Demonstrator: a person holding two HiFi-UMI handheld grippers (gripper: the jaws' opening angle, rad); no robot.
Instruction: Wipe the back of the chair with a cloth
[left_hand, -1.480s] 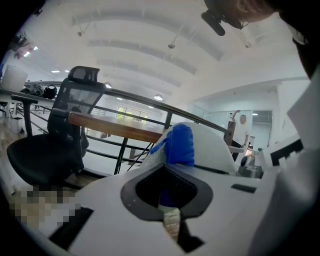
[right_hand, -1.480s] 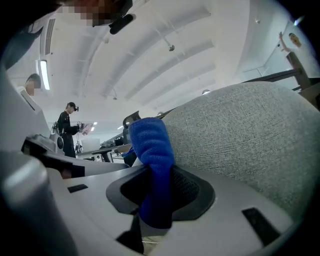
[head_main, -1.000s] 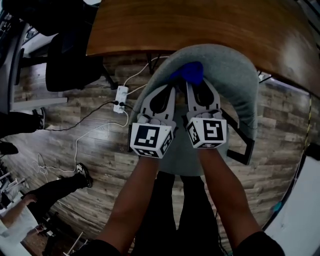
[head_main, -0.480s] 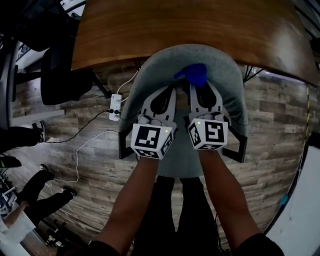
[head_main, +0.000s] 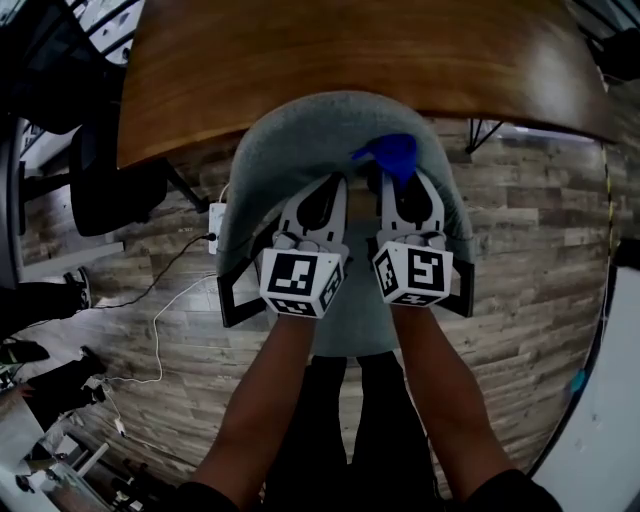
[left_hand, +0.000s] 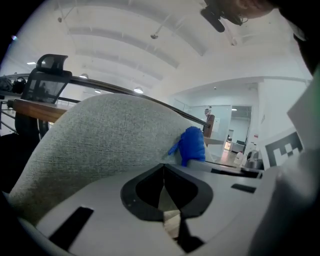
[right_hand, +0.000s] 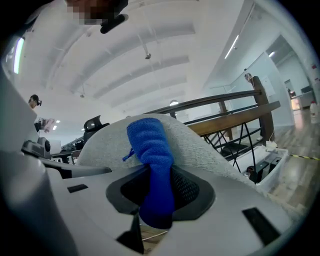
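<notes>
Blue bunched cloth (head_main: 390, 155) against grey chair (head_main: 290, 140)

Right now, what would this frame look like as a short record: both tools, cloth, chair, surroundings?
left tongs: shut, empty, tips close to the grey fabric chair back; contact unclear
right tongs: shut on the blue knitted cloth
cloth position: over the upper part of the chair back
beyond chair: brown wooden tabletop
floor: white power strip with cables, to the chair's left
</notes>
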